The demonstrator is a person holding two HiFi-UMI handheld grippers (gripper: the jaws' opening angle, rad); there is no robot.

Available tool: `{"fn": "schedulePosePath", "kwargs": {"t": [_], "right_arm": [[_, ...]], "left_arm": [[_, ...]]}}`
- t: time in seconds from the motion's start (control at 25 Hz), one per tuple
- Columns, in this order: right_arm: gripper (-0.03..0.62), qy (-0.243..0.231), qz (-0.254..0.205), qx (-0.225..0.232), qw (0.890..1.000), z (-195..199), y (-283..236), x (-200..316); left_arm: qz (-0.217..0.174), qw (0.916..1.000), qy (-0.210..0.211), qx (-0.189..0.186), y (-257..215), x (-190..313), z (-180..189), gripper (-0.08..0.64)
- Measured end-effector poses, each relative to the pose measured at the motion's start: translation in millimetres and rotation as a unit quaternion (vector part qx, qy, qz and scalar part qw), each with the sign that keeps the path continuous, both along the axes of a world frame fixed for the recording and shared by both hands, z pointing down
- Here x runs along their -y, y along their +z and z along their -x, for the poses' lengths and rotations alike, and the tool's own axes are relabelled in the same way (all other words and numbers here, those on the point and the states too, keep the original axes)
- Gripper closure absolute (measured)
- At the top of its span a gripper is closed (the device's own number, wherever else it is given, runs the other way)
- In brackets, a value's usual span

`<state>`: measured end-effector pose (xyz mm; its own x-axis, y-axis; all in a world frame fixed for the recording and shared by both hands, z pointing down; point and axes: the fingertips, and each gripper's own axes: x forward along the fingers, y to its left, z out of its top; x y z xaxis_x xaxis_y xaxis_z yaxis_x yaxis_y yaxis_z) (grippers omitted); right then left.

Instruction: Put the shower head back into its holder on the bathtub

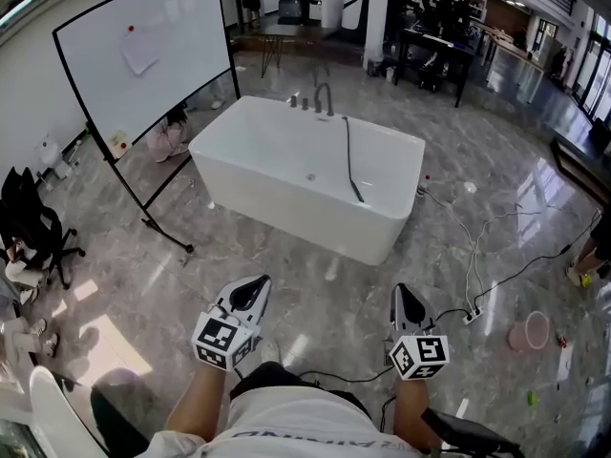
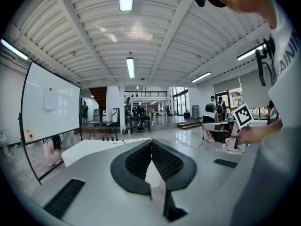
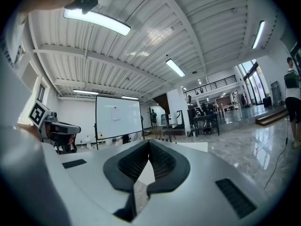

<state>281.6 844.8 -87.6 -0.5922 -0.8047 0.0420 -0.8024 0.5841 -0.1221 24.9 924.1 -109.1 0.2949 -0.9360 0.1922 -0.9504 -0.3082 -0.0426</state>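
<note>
A white freestanding bathtub (image 1: 286, 184) stands on the marble floor ahead of me. Chrome faucet fittings (image 1: 321, 98) rise from its far rim. A dark shower hose (image 1: 349, 156) runs from that rim down the inside wall; its end lies low in the tub, and I cannot make out the shower head itself. My left gripper (image 1: 256, 286) and right gripper (image 1: 403, 294) are held side by side well short of the tub, both shut and empty. In the left gripper view the jaws (image 2: 151, 146) meet, with the tub (image 2: 91, 150) beyond. The right gripper's jaws (image 3: 148, 145) also meet.
A large whiteboard (image 1: 143, 55) on a black stand sits left of the tub. Cables and a power strip (image 1: 473, 315) trail over the floor at right, near a pink bucket (image 1: 530, 330). A black chair (image 1: 33, 222) is far left. Tables stand at the back.
</note>
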Motion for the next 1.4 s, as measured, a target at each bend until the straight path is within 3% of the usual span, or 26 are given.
{"fn": "schedulePosePath", "kwargs": {"t": [0.36, 0.68, 0.8, 0.96, 1.24, 1.4], "right_arm": [[0.580, 0.029, 0.021, -0.004, 0.999, -19, 19, 20], [0.580, 0.059, 0.031, -0.023, 0.998, -16, 28, 50], [0.580, 0.059, 0.030, -0.038, 0.997, 5, 24, 70], [0.580, 0.056, 0.020, -0.053, 0.997, 37, 18, 100], [0.580, 0.056, -0.018, -0.064, 0.996, 116, -16, 178], [0.580, 0.035, -0.042, -0.113, 0.992, 179, -16, 205]], "left_arm": [[0.004, 0.9990, 0.045, -0.005, 12, 42, -26, 0.541], [0.003, 0.9972, 0.069, -0.031, 23, 91, -14, 0.541], [0.006, 0.9964, 0.070, -0.048, 26, 115, 7, 0.541], [0.015, 0.9930, 0.065, -0.098, 31, 144, 41, 0.541], [0.020, 0.9922, 0.050, -0.112, 33, 200, 132, 0.541], [0.040, 0.9907, 0.039, -0.124, 54, 225, 187, 0.541]]}}
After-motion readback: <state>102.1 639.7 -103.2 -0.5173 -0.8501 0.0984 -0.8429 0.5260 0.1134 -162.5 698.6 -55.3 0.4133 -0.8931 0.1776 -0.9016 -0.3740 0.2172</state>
